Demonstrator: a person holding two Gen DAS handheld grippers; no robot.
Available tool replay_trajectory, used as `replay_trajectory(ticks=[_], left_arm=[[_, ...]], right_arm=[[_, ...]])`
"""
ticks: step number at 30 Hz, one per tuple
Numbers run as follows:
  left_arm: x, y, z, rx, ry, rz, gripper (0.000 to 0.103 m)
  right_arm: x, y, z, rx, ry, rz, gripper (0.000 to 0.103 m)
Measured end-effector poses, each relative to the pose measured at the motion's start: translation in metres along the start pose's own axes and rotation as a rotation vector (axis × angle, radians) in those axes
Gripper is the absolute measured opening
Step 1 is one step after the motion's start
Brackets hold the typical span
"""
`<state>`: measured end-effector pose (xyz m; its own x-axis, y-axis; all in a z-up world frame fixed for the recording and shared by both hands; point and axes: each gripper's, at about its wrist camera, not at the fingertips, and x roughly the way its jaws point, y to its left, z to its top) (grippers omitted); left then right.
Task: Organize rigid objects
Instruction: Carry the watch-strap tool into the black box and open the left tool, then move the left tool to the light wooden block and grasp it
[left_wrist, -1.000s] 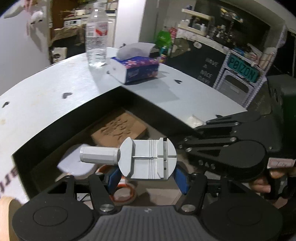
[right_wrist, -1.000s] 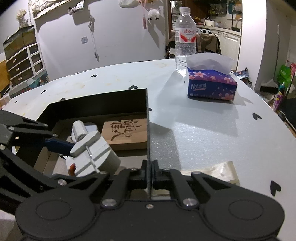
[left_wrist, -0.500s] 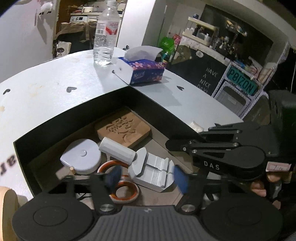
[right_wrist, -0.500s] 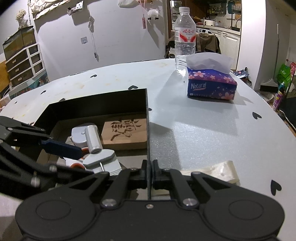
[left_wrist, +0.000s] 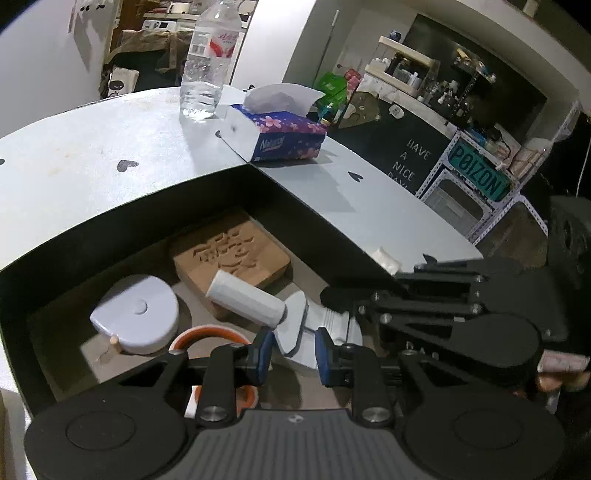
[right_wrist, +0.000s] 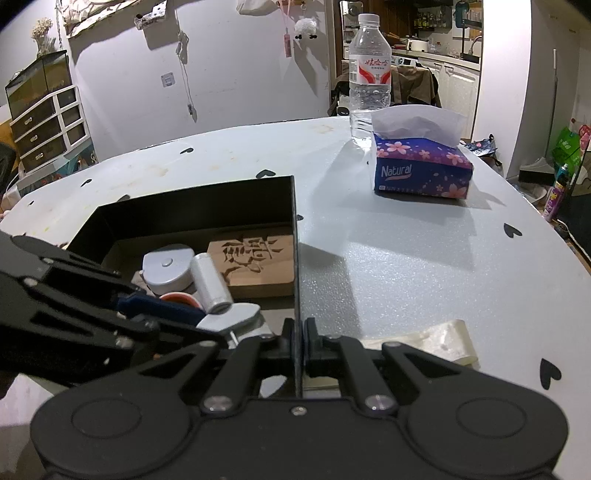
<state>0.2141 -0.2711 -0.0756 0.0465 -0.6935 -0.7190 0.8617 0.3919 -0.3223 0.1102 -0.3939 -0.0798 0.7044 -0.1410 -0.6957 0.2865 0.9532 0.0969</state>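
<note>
Black walls hemmed the work in: the black box (left_wrist: 147, 206) sat on the desk (left_wrist: 92, 147) with the grey tool (left_wrist: 295, 317) lying inside, near its front right corner, its white handle (left_wrist: 243, 299) propped on the carved wooden block (left_wrist: 229, 258). A round grey case (left_wrist: 136, 314) and an orange ring (left_wrist: 207, 332) lay just beside it.

The left gripper (left_wrist: 291, 352) hung low over the tool with its jaws closing to a narrow gap. The tool's flange showed through that gap, seemingly below the pads rather than pinched, though that was hard to tell. The right gripper (right_wrist: 298, 345) was clamped tight on the box's thin right wall.

Risks, as I judged them: the closing pads could catch the flange and drag or tip the tool, rolling its handle off the block. Any pull by the right gripper would shift the whole box and jostle the contents. Lifting the left gripper out carelessly could knock the near wall.

Room inside was tight; the clearest way out was straight up. Outside, the desk lay open to the right, with the tissue box (left_wrist: 284, 136) and water bottle (left_wrist: 207, 62) well apart at the far side.
</note>
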Motion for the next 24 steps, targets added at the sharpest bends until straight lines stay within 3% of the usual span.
replay_trajectory(ticks=[12, 21, 24], left_arm=[[0.009, -0.002, 0.008, -0.041, -0.018, 0.004, 0.027], [-0.005, 0.0, 0.002, -0.064, -0.044, 0.056, 0.055], [-0.014, -0.004, -0.002, -0.062, -0.064, 0.098, 0.07]], right_arm=[[-0.001, 0.0, 0.0, 0.004, 0.0, 0.003, 0.005], [-0.001, -0.001, -0.001, 0.009, 0.001, 0.005, 0.005], [-0.001, -0.002, 0.0, 0.011, 0.002, 0.006, 0.005]])
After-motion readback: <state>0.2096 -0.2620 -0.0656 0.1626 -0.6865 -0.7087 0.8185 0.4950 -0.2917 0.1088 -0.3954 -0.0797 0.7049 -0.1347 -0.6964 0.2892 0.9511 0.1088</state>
